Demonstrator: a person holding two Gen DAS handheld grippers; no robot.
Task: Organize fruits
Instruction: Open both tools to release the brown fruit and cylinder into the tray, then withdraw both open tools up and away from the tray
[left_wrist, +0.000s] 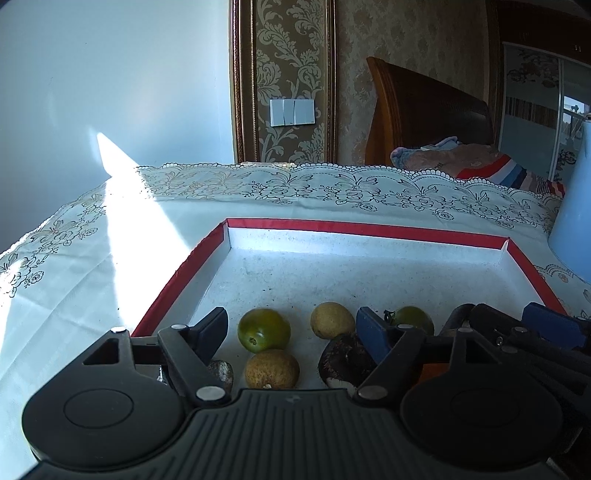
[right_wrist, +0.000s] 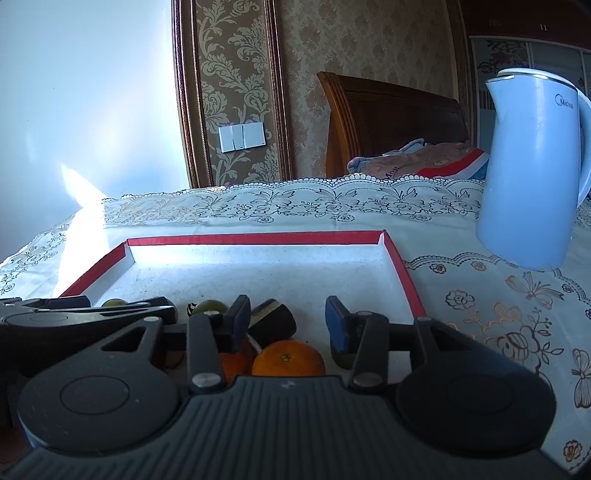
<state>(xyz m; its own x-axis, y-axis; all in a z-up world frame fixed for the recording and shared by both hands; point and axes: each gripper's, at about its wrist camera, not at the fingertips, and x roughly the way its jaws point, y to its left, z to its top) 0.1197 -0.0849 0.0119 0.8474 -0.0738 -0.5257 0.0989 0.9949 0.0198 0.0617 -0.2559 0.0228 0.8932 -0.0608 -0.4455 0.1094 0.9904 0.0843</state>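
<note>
The left gripper (left_wrist: 295, 326) has its jaws wide apart and holds nothing; between its fingers, on the tray floor, lie a green tomato (left_wrist: 263, 329), a pale round fruit (left_wrist: 332, 319) just beside it, and another tan round fruit (left_wrist: 272, 369) nearer to the camera. A dark brown fruit (left_wrist: 345, 363) lies against the inner side of its right finger, and a second green tomato (left_wrist: 413, 317) shows behind that finger. The right gripper (right_wrist: 286, 321) is also released, its jaws parted with nothing pressed between them; an orange (right_wrist: 289, 358) rests on the tray floor in the gap between the fingers, close to the camera, and a second orange fruit (right_wrist: 232, 363) is partly hidden behind the left finger. A dark wedge-shaped piece (right_wrist: 271, 317) lies just beyond them. All the fruits sit in the near part of a shallow white tray with a red rim (right_wrist: 255, 238). The tray stands on a lace-patterned tablecloth (right_wrist: 480, 314). A light blue kettle (right_wrist: 532, 170) stands upright on the cloth, to the right of the tray.
</note>
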